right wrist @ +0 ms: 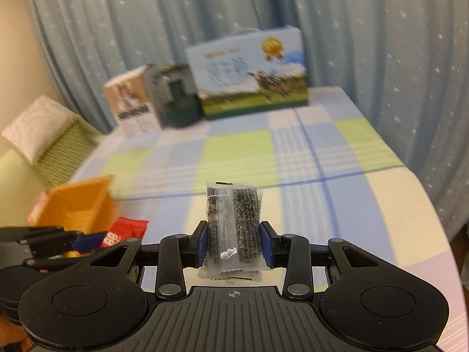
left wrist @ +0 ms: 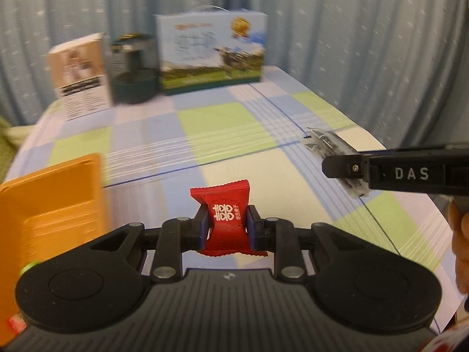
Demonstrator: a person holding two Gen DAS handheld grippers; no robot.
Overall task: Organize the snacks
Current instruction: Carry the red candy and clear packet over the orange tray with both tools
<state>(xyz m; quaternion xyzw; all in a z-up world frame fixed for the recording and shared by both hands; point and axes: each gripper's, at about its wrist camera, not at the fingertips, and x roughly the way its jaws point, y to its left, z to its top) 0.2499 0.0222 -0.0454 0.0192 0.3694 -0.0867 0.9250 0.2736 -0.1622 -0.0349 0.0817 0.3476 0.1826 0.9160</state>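
My left gripper point(left wrist: 227, 223) is shut on a red candy wrapper with white characters point(left wrist: 227, 220), held above the checked tablecloth. An orange plastic bin point(left wrist: 55, 202) sits just to its left. My right gripper point(right wrist: 234, 237) is shut on a clear packet with a dark sesame snack inside point(right wrist: 234, 220). In the right wrist view the left gripper point(right wrist: 88, 239) comes in from the left with the red wrapper point(right wrist: 123, 230), in front of the orange bin point(right wrist: 79, 205). In the left wrist view the right gripper point(left wrist: 334, 167) reaches in from the right with the clear packet point(left wrist: 328, 143).
At the table's far end stand a blue milk carton box with a cow picture point(left wrist: 211, 52), a dark green appliance point(left wrist: 132, 70) and a brown-and-white box point(left wrist: 79, 76). Blue starred curtains hang behind. A green sofa with a white pillow point(right wrist: 38, 126) is at the left. A hand point(left wrist: 460, 234) shows at the right edge.
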